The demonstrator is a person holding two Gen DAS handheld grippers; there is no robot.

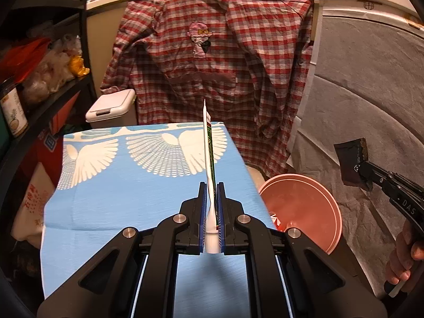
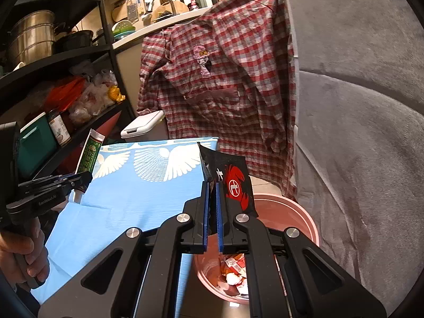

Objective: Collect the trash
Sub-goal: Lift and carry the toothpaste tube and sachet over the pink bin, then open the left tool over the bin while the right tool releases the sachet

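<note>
My left gripper (image 1: pixel 211 188) is shut on a flat white and green tube (image 1: pixel 208 148), held upright above the blue-clothed table (image 1: pixel 119 185); the tube also shows in the right wrist view (image 2: pixel 90 153). My right gripper (image 2: pixel 211 185) is shut on a black and red wrapper (image 2: pixel 233 182), held above the pink bin (image 2: pixel 304 220), which has trash (image 2: pixel 234 270) inside. The right gripper (image 1: pixel 357 171) with its wrapper (image 1: pixel 351 156) shows at the right of the left wrist view, beyond the bin (image 1: pixel 304 193). The left gripper (image 2: pixel 76 181) shows at the left of the right wrist view.
A plaid shirt (image 1: pixel 217 61) hangs behind the table. A white lidded bin (image 1: pixel 111 106) stands at the table's far left corner. Black shelves (image 2: pixel 53 61) with jars and bags are on the left. A grey covered sofa (image 2: pixel 357 132) is on the right.
</note>
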